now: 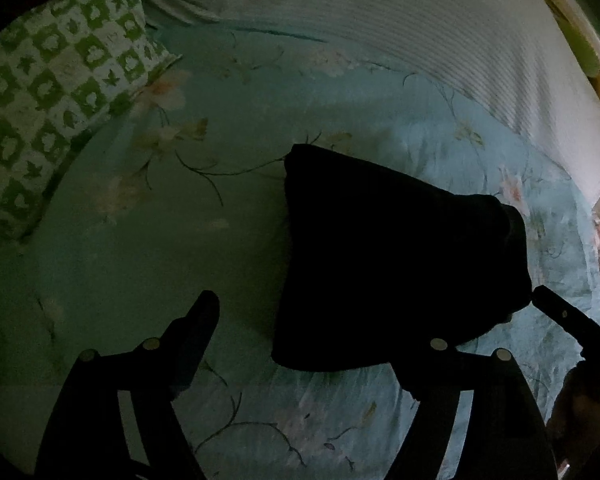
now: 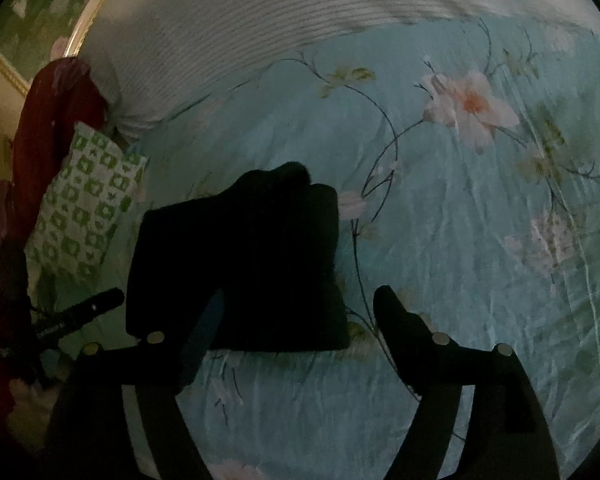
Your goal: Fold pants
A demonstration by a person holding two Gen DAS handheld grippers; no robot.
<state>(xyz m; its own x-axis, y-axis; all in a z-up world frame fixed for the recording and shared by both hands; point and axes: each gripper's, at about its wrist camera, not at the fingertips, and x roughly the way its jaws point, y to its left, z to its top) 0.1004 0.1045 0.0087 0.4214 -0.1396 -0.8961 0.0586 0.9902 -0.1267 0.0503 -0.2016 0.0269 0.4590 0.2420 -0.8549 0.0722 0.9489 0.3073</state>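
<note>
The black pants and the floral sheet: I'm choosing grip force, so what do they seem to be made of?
Black pants: soft matte fabric, perhaps knit or fleece; fuzzy edges, no sheen, too dark to be sure. Floral sheet: thin smooth woven cloth, probably cotton; fine wrinkles and a printed pattern.

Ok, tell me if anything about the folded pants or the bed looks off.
Nothing stands out. The black pants lie folded in a compact block on the floral bedsheet, with one slightly bunched far corner. Both tools sit open, holding nothing.
</note>
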